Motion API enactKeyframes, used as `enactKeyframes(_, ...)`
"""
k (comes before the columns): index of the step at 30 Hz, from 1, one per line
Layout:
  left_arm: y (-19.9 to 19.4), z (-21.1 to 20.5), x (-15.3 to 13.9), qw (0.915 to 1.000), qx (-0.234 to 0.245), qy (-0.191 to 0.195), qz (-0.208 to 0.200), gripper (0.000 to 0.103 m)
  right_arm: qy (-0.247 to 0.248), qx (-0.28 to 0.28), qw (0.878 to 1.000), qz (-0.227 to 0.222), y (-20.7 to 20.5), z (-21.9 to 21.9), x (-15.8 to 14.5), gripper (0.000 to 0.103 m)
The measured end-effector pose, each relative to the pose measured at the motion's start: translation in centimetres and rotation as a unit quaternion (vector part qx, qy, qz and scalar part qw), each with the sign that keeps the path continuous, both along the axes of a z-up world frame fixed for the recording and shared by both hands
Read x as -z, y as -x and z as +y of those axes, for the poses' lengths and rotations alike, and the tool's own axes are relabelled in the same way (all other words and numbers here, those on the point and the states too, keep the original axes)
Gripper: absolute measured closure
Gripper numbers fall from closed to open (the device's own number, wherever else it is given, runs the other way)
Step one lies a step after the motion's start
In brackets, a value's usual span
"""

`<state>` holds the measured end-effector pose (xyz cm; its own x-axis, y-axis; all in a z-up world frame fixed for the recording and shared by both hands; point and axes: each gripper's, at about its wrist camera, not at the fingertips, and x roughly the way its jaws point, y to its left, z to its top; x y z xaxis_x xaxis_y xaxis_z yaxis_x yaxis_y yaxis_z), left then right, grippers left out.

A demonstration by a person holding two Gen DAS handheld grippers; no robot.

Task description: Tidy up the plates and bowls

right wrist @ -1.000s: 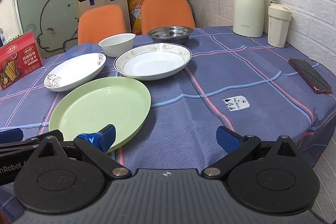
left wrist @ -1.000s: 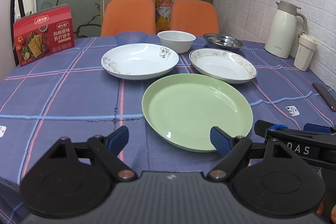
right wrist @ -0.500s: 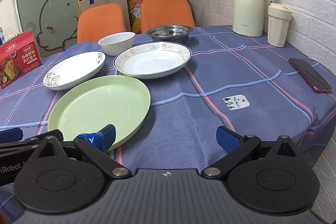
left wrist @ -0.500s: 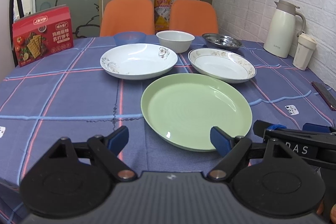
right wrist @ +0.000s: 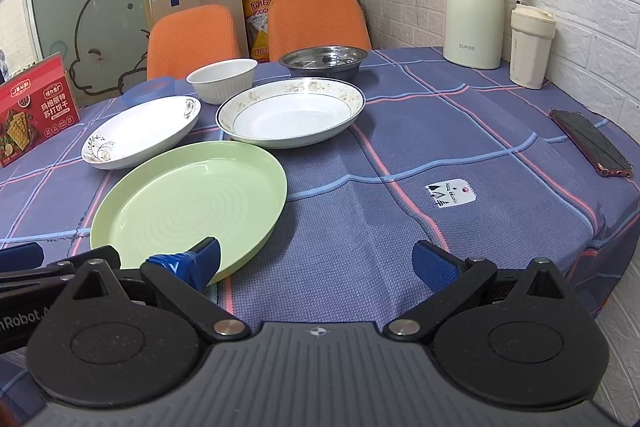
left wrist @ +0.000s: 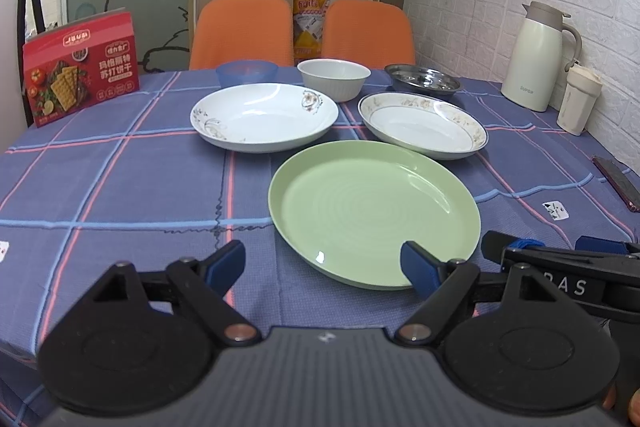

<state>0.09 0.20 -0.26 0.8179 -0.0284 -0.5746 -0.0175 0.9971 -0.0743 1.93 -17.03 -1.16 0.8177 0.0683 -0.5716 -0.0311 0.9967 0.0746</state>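
Observation:
A green plate (left wrist: 374, 209) (right wrist: 188, 205) lies nearest me on the checked tablecloth. Behind it sit a white floral plate (left wrist: 264, 117) (right wrist: 142, 131) and a gold-rimmed plate (left wrist: 422, 125) (right wrist: 292, 113). Farther back stand a blue bowl (left wrist: 247, 71) (right wrist: 149, 91), a white bowl (left wrist: 334, 78) (right wrist: 222, 79) and a steel bowl (left wrist: 423, 79) (right wrist: 323, 59). My left gripper (left wrist: 322, 265) is open, low at the green plate's near edge. My right gripper (right wrist: 318, 261) is open too, its left finger over the plate's near rim. Both hold nothing.
A red cracker box (left wrist: 80, 65) stands at the back left. A cream thermos (right wrist: 476, 7) and a lidded cup (right wrist: 530, 47) stand by the brick wall. A phone (right wrist: 590, 143) lies near the right edge. Two orange chairs (left wrist: 242, 29) are behind the table.
Both views have shifted only slightly; the dishes sit a touch lower and nearer. Nothing was taken hold of and both grippers remain open.

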Motion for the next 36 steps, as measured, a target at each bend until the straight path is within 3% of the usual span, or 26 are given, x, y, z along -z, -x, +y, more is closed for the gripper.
enactKeyframes(15, -2.7, 2.0, -0.4, 0.9997, -0.008, 0.012, 0.021, 0.02, 0.004, -0.008, 1.0, 0.013, -1.4, 0.5, 0.2, 0.013)
enactKeyframes(27, -5.6, 3.5, -1.1, 0.9988, -0.029, -0.004, 0.041, 0.02, -0.003, -0.013, 0.999, 0.031, -4.2, 0.5, -0.7, 0.013)
enactKeyframes(36, -7.6, 5.3, -0.6, 0.996, 0.022, 0.041, 0.076, 0.02, 0.013, -0.047, 0.998, 0.046, -5.4, 1.2, -0.7, 0.013)
